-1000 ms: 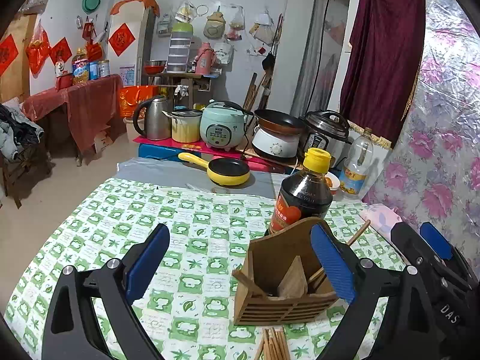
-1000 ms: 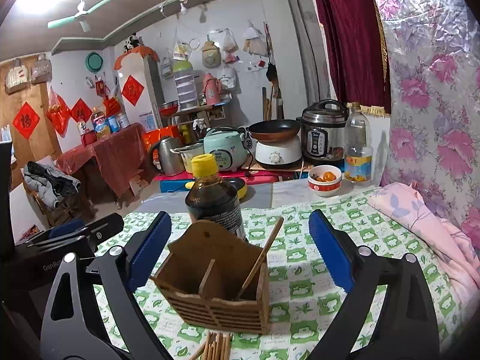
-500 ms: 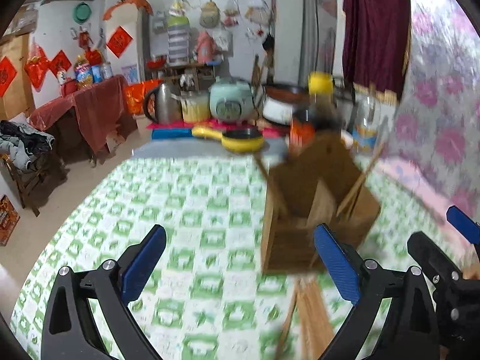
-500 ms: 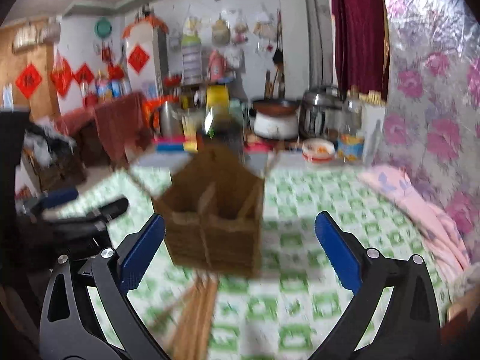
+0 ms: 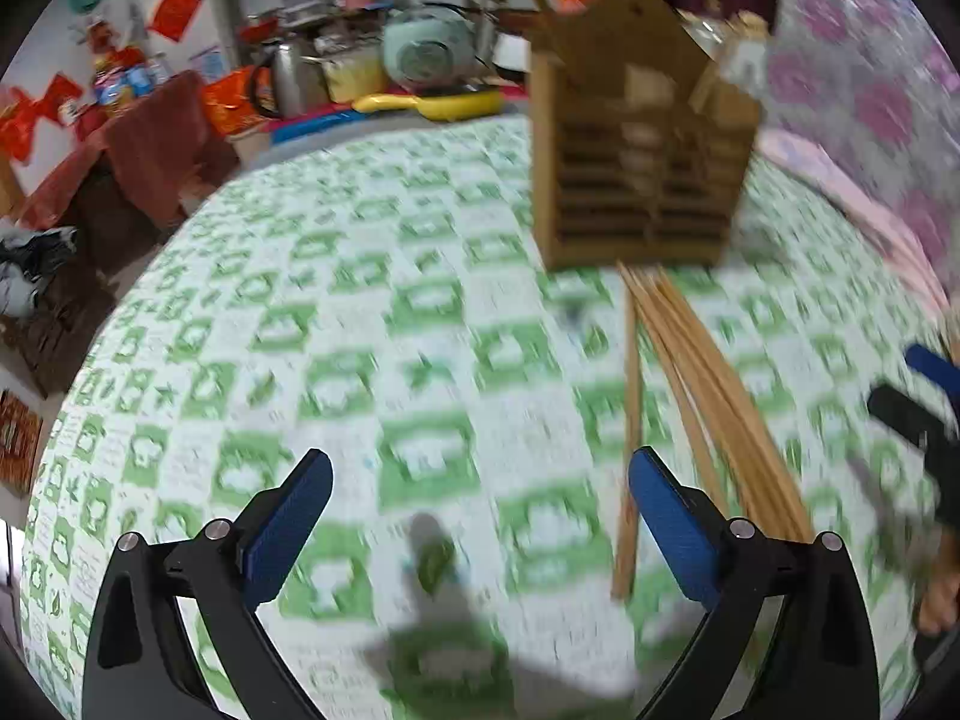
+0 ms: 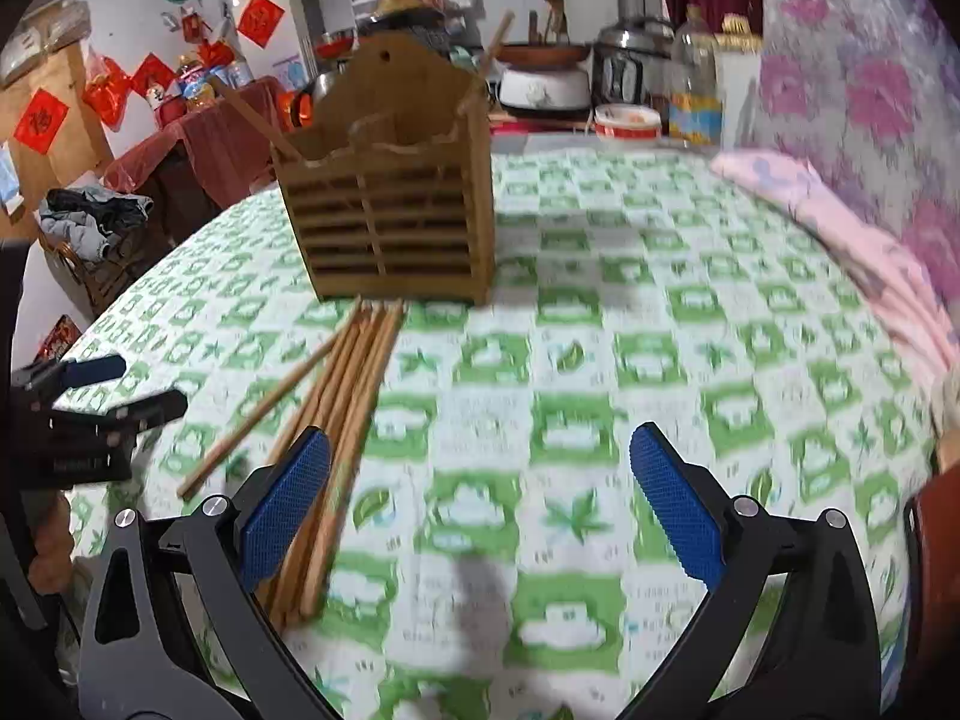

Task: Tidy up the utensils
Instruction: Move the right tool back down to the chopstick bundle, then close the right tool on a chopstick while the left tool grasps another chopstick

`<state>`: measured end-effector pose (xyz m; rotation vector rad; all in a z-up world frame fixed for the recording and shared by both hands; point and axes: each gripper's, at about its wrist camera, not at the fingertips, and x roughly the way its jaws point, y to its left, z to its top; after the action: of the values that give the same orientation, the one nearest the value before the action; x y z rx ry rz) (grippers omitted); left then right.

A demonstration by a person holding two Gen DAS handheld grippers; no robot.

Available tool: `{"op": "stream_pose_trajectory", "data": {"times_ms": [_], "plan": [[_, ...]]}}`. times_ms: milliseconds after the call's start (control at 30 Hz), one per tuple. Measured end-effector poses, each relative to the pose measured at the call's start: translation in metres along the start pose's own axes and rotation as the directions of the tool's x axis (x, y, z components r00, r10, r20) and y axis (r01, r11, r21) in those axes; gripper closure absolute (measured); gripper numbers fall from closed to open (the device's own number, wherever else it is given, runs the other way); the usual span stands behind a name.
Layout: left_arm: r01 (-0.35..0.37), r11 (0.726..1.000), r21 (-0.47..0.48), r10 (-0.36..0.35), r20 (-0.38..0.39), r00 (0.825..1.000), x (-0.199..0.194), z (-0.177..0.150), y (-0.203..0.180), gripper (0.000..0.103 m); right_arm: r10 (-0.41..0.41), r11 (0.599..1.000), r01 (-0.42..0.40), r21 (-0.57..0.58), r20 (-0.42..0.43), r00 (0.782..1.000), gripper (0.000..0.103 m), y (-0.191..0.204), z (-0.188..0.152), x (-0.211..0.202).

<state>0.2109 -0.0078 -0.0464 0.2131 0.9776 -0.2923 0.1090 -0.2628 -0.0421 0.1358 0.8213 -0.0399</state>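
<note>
both grippers [image 5: 480, 516] [image 6: 480, 492] gape empty over tablecloth [image 6: 600, 360], chopsticks [image 6: 336, 396] before holder [image 6: 390, 228].

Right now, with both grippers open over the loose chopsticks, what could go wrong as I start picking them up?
The chopsticks lie bunched together, so the right gripper may pinch several or scatter them. The wooden holder looks light and already has sticks leaning out; a bump could tip it. The left gripper is close on the other side of the bundle, so the two could collide.
</note>
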Motion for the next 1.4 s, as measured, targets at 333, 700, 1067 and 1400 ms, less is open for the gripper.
{"op": "stream_pose_trajectory", "data": {"times_ms": [333, 700, 1067, 1400], "plan": [[0.012, 0.992, 0.122, -0.002, -0.082, 0.997, 0.014, -0.026, -0.023, 0.004, 0.057, 0.993, -0.071, -0.094, -0.147, 0.988, 0.006, 0.016, -0.026, 0.012], [0.051, 0.999, 0.013, -0.049, -0.127, 0.991, 0.022, -0.022, 0.000, 0.004, -0.100, 0.984, 0.072, -0.166, -0.168, 0.981, 0.008, 0.021, -0.035, 0.012], [0.049, 0.999, 0.014, -0.047, -0.125, 0.991, 0.023, -0.022, -0.001, 0.004, 0.003, 0.989, -0.019, -0.149, -0.106, 0.994, 0.022, 0.016, -0.033, -0.003], [0.050, 0.992, 0.118, -0.042, -0.074, 0.996, 0.008, -0.025, -0.018, 0.031, 0.026, 0.972, -0.070, -0.227, -0.189, 0.982, 0.057, 0.033, -0.037, 0.010]]}}
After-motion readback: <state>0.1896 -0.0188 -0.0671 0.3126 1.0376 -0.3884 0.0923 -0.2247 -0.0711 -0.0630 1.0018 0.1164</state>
